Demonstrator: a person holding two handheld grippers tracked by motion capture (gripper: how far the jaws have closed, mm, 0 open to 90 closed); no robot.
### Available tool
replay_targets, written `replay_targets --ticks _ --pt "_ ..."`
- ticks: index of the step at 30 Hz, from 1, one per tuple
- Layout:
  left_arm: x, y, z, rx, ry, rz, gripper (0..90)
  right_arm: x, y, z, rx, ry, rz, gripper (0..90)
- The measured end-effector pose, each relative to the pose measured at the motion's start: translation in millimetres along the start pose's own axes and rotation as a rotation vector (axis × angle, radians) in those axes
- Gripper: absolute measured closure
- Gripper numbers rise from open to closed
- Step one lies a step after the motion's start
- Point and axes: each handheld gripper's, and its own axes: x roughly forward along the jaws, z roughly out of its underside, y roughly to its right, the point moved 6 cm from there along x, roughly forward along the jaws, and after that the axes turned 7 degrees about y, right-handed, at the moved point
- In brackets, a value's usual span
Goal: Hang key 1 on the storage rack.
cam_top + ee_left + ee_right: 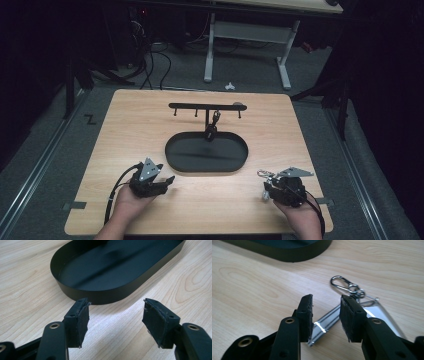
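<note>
Right gripper [325,315]: jaws part-open astride the keychain tag [324,326], which lies flat on the surface [249,290]; no grip yet. Left gripper [116,322] wide open, empty. Recommend centring over the tag before closing squarely.

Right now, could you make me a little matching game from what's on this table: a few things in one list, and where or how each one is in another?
Things:
1. black oval tray
2. keyring with a silver clip
3. black hook rack
4. left gripper

Places or states:
A. stands behind the tray, a dark item hanging from it
B. lies on the wood by the right gripper
C. jaws open, nothing between them
D. middle of the table

Pairs: 1-D, 2-B, 3-A, 4-C
</note>
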Motion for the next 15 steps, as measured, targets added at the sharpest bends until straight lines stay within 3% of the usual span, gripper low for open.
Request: replay_targets --ticks 3,7,11,15 --pt "0.2 -1.0 0.4 0.0 -0.002 0.0 37.9 -1.8 7.2 0.4 0.015 0.004 0.021 63.9" --pt "0.4 -0.6 0.7 0.001 -0.003 0.004 38.0 0.1 8.6 2.5 0.039 0.001 0.011 65.0" --pt "0.6 0.1 0.8 0.005 -0.005 0.006 38.0 15.5 -3.0 7.6 0.017 -0.026 -0.011 64.3" --pt "0.7 0.7 1.1 0.009 -0.009 0.006 38.0 23.9 -5.9 12.4 -0.022 -0.065 0.006 65.1"
